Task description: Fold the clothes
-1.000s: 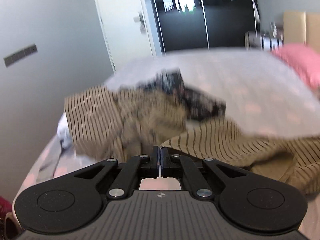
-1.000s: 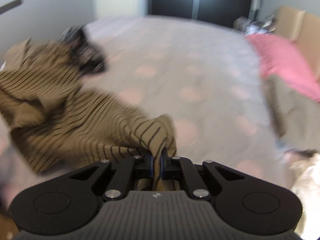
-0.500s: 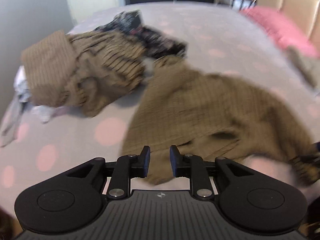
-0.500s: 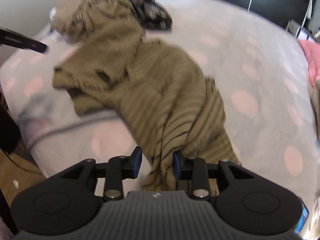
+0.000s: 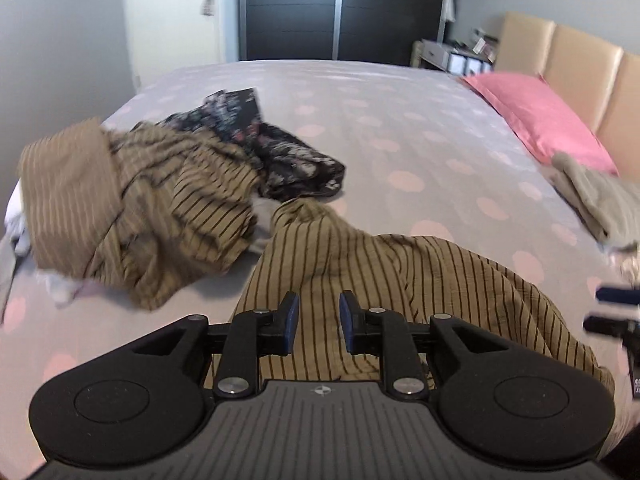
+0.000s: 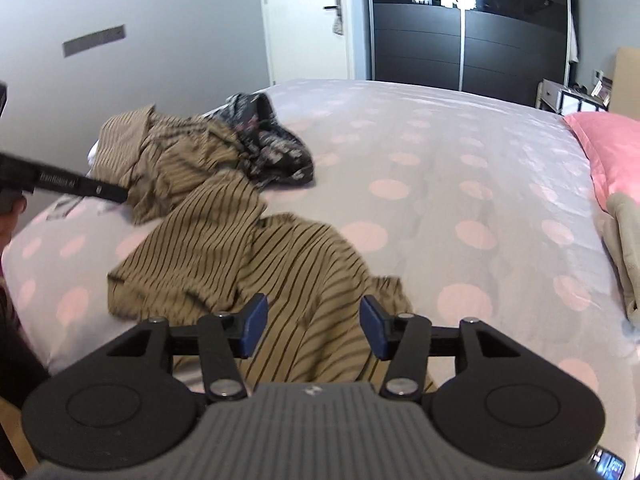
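A tan shirt with dark stripes (image 5: 380, 272) lies spread and rumpled on the grey bed cover with pink dots (image 5: 400, 128). My left gripper (image 5: 319, 320) hovers over the shirt's near edge, open a little, with nothing pinched. My right gripper (image 6: 314, 322) is over the same shirt (image 6: 248, 248). Its jaws are opening wide and the pads press on nothing. One right-gripper finger (image 5: 616, 295) shows at the left view's right edge. A left-gripper finger (image 6: 80, 186) crosses the right view's left side.
A second tan striped garment (image 5: 160, 208) is heaped at the left with a dark patterned one (image 5: 288, 160) behind it. A pink pillow (image 5: 540, 120) and a beige garment (image 5: 600, 200) lie at the right by the headboard. The bed's edge is near me.
A second ago both grippers were shut on the striped shirt. Both have since let go and opened, and the shirt has dropped flat onto the bed in front of them.
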A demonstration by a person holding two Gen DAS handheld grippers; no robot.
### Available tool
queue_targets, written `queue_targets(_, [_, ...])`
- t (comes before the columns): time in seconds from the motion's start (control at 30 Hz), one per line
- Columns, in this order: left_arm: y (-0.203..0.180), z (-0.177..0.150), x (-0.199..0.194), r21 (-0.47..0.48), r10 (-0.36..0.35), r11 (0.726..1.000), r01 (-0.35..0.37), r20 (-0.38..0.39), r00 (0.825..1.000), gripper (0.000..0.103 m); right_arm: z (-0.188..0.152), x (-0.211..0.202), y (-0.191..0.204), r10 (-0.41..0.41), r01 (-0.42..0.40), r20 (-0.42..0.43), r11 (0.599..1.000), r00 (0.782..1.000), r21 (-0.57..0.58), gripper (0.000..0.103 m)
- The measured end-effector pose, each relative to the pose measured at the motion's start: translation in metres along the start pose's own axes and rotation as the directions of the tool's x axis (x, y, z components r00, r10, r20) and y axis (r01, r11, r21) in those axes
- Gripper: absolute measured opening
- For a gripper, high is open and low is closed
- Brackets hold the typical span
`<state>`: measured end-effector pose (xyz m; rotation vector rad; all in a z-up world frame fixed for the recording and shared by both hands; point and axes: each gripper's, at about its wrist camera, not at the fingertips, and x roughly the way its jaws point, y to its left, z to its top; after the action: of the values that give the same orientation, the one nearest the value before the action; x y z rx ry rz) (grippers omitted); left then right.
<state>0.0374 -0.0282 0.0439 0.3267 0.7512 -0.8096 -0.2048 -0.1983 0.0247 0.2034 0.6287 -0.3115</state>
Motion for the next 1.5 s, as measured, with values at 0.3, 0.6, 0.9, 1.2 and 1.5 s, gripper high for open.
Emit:
queue_targets(0.3, [0.009, 0.042, 0.061, -0.005, 0.004, 1.000, -0.005, -0.037, 0.999, 0.044, 0.049, 0.057, -0.063, -0.018, 0.037, -0.110, 0.985, 0.994, 0.167, 0.064])
queue_targets(0.6, [0.000, 0.046, 0.124, -0.007, 0.029, 1.000, -0.029, -0.075, 0.997, 0.045, 0.038, 0.146, -0.099, -0.012, 0.106, -0.260, 0.930, 0.966, 0.352, 0.062])
queue_targets(0.9, [-0.010, 0.061, 0.172, -0.079, 0.055, 0.995, -0.068, -0.149, 0.987, 0.042, 0.028, 0.177, -0.095, -0.009, 0.133, -0.330, 0.926, 0.944, 0.354, 0.023])
queue_targets(1.2, [-0.009, 0.055, 0.160, -0.016, 0.097, 0.995, -0.100, -0.134, 0.986, 0.002, 0.040, 0.145, -0.102, -0.038, 0.127, -0.233, 0.916, 0.972, 0.380, 0.010])
queue_targets(1.5, [0.030, 0.087, 0.039, -0.201, 0.046, 0.980, 0.001, 0.229, 0.972, 0.001, 0.086, 0.032, -0.106, -0.252, 0.172, 0.140, 0.890, 0.958, 0.422, 0.009])
